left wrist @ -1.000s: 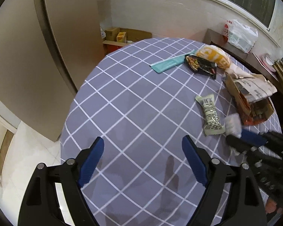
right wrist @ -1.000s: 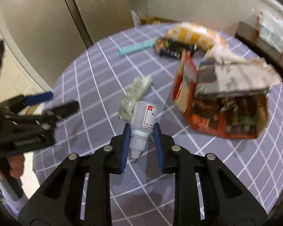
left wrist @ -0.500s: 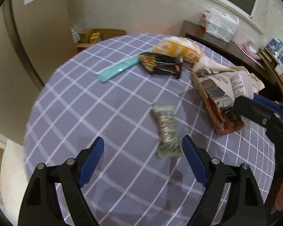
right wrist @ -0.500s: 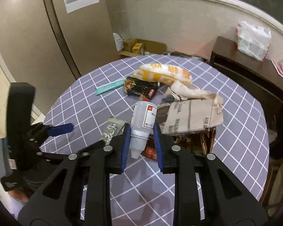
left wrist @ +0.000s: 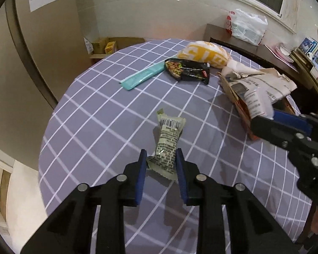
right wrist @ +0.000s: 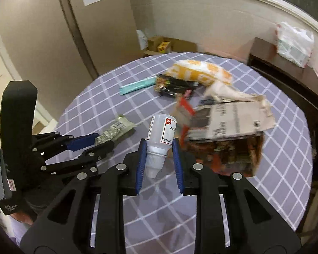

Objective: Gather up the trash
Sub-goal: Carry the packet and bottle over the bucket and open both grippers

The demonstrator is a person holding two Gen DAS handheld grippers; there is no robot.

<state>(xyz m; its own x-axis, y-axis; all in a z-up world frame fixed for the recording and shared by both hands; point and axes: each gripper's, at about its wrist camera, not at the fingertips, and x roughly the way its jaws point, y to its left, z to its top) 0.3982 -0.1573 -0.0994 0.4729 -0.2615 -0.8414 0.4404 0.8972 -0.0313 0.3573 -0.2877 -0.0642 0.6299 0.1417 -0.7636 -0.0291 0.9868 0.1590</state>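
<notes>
A pale green snack wrapper (left wrist: 167,146) lies on the purple checked round table (left wrist: 95,114). My left gripper (left wrist: 161,165) is shut on the wrapper's near end. In the right wrist view the left gripper (right wrist: 99,141) grips the same wrapper (right wrist: 116,130). My right gripper (right wrist: 160,158) is shut on a small white plastic bottle (right wrist: 162,135), held above the table next to an open cardboard box (right wrist: 222,148) covered with newspaper (right wrist: 237,118). In the left wrist view the right gripper (left wrist: 265,124) is at the box's (left wrist: 241,110) near edge.
A teal strip (left wrist: 142,76), a black snack packet (left wrist: 188,69) and a yellow-and-white bag (left wrist: 205,54) lie at the table's far side. A dark sideboard (left wrist: 250,48) with a white plastic bag (left wrist: 248,26) stands behind. Cardboard boxes (left wrist: 108,45) sit on the floor by the wall.
My left gripper moved forward to the green wrapper and closed on its near end. My right gripper rose with the bottle and came beside the box.
</notes>
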